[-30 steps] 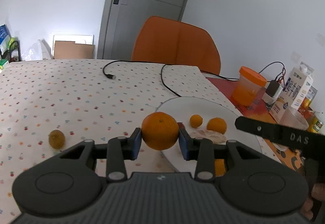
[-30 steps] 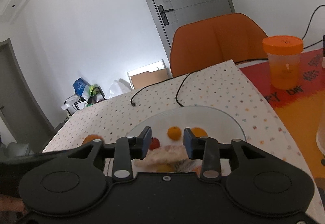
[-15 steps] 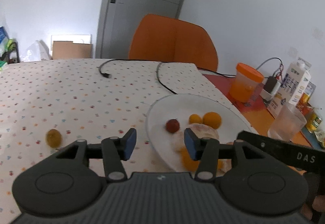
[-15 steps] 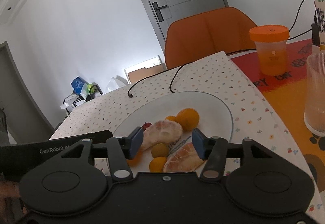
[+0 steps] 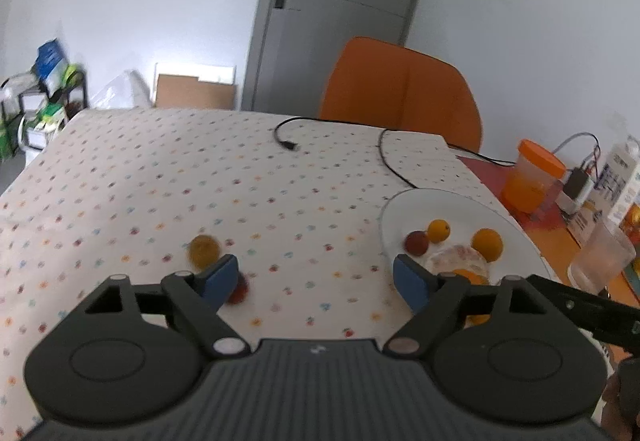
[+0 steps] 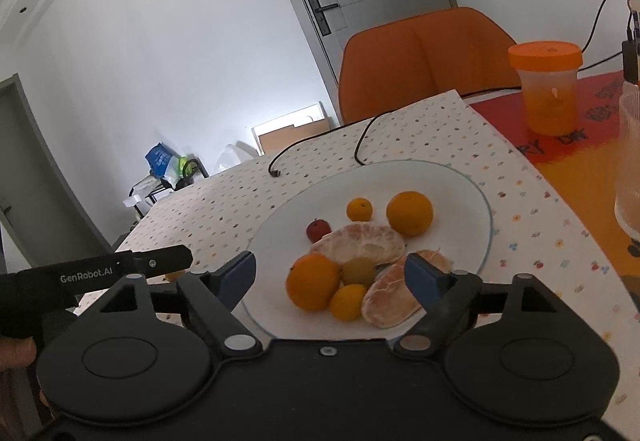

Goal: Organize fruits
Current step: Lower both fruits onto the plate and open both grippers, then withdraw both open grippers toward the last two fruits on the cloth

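A white plate (image 6: 452, 201) holds a big orange (image 6: 313, 281), a second orange (image 6: 409, 213), a small red fruit (image 6: 318, 229), peeled citrus pieces (image 6: 362, 245) and several small yellow fruits. My right gripper (image 6: 330, 277) hovers at the plate's near edge with its jaws opening and nothing gripped. My left gripper (image 5: 316, 281) is over the dotted tablecloth left of the plate (image 5: 420, 205), jaws opening with nothing between them. A yellow-brown fruit (image 5: 204, 249) and a red fruit (image 5: 239, 289) lie on the cloth by its left pad.
An orange chair (image 5: 400, 93) stands behind the table. Black cables (image 5: 286, 143) cross the far cloth. An orange-lidded cup (image 6: 548, 89), a clear glass (image 6: 630, 169) and a milk carton (image 5: 620, 177) stand to the right on a red mat.
The left gripper let go of the big orange, which now lies on the plate, then swung left over the cloth. Both grippers' jaws have spread wide.
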### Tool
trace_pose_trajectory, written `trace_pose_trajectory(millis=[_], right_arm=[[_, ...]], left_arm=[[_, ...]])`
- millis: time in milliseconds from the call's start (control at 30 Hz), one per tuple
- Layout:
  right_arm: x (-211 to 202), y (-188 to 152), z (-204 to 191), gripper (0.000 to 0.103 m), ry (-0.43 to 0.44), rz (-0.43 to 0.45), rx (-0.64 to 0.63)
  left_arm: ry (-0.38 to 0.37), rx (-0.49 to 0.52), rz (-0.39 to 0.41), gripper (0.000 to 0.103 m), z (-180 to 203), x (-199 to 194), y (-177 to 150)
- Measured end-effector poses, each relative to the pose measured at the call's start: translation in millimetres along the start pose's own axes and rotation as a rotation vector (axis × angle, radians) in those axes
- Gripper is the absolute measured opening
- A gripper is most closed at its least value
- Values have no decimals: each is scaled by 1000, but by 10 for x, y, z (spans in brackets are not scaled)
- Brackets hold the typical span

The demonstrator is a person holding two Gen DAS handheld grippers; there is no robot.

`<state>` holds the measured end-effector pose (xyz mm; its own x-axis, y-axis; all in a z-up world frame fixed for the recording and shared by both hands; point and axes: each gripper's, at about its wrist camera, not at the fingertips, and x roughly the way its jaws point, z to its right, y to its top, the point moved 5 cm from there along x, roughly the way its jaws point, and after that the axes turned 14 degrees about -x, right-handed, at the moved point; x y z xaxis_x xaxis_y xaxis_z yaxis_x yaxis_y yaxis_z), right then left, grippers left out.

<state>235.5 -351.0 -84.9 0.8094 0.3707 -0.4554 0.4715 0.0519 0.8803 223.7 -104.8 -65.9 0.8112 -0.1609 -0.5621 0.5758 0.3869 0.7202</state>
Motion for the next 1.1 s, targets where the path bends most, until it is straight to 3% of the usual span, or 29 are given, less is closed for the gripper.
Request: trace_pose_trajectory(millis=[233,633,767,1100], right_arm=[[-93,15,-142,103,-7,36,-11],[-115,37,-423,103,-7,53,-45],[-114,20,-538,103,-1,46,-58],[-90,13,-770,103,-12,39,-107]], left_arm=[[15,-9,-15,92,-191,-126,-22],[44,-33,9,96,-482,-417,-10],[49,-30,24,103,-558,-514,3],[68,-60,56,103,-799,-661,44]])
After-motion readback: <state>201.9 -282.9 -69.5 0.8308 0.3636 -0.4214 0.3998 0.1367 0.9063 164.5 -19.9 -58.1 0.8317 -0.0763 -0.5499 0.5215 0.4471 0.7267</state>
